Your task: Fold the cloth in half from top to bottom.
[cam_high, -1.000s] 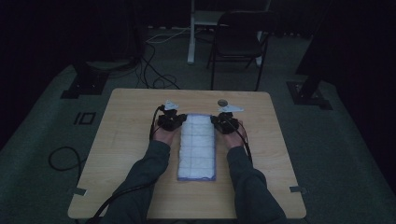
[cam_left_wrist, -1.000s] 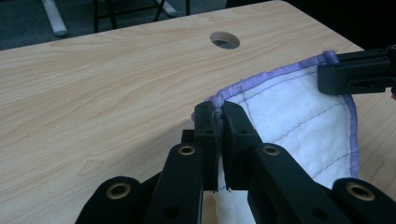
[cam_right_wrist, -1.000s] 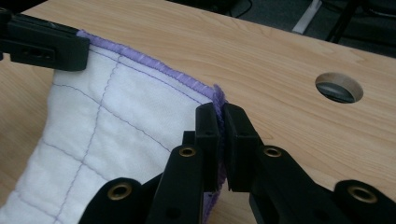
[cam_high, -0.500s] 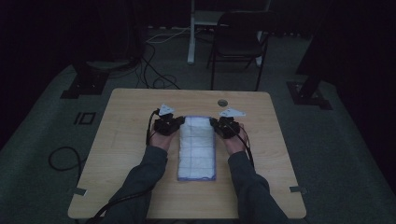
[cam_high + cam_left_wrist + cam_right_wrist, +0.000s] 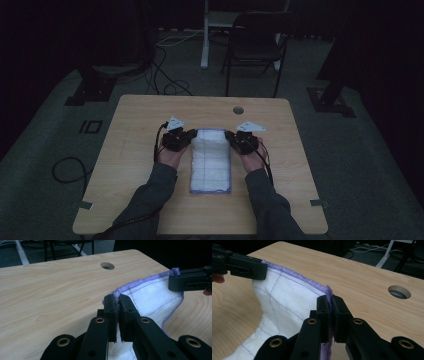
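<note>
A white quilted cloth (image 5: 211,165) with a purple hem lies lengthwise on the wooden table (image 5: 135,125), its far edge raised a little. My left gripper (image 5: 192,136) is shut on the cloth's far left corner; in the left gripper view the jaws (image 5: 117,298) pinch the purple hem. My right gripper (image 5: 231,136) is shut on the far right corner, and in the right gripper view it (image 5: 329,300) clamps the hem of the cloth (image 5: 287,300). Each gripper view shows the other gripper across the stretched edge: the right one (image 5: 176,282), the left one (image 5: 259,270).
A round cable hole (image 5: 238,109) sits near the table's far edge. A dark chair (image 5: 257,40) and a white post stand on the floor beyond the table. Cables lie on the floor at the left (image 5: 65,167).
Both hands have drawn back toward the person, bringing the cloth's far edge with them. Both grips are unchanged.
</note>
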`<action>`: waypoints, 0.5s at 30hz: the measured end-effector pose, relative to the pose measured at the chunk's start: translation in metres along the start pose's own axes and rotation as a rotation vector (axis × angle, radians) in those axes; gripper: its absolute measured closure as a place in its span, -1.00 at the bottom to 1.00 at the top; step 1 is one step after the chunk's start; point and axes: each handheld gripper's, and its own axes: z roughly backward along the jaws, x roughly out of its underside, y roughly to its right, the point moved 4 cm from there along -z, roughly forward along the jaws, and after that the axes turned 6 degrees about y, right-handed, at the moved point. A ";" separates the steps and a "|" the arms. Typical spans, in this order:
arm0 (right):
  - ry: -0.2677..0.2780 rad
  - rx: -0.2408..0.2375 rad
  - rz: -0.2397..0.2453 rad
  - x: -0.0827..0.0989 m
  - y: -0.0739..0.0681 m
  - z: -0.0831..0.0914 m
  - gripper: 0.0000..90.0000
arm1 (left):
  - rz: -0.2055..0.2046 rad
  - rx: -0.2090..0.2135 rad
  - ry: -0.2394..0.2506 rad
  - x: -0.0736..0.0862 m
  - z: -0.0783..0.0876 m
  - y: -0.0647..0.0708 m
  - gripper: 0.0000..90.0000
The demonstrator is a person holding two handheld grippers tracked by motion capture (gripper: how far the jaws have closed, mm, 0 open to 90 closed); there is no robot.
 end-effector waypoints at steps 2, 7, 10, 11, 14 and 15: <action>0.003 -0.004 -0.004 0.001 -0.002 0.003 0.92 | -0.001 0.004 0.004 0.001 0.003 0.001 0.92; 0.011 -0.011 -0.003 0.002 -0.006 0.009 0.91 | 0.002 0.015 0.017 0.003 0.010 0.007 0.92; 0.013 -0.015 -0.002 0.004 -0.008 0.013 0.91 | 0.001 0.021 0.024 0.004 0.015 0.010 0.92; 0.014 -0.016 -0.002 0.004 -0.008 0.014 0.91 | -0.002 0.023 0.023 0.005 0.016 0.011 0.92; 0.018 -0.022 -0.003 0.006 -0.011 0.017 0.91 | 0.004 0.026 0.027 0.008 0.018 0.012 0.92; 0.019 -0.023 -0.007 0.007 -0.012 0.018 0.91 | 0.004 0.025 0.025 0.009 0.019 0.012 0.91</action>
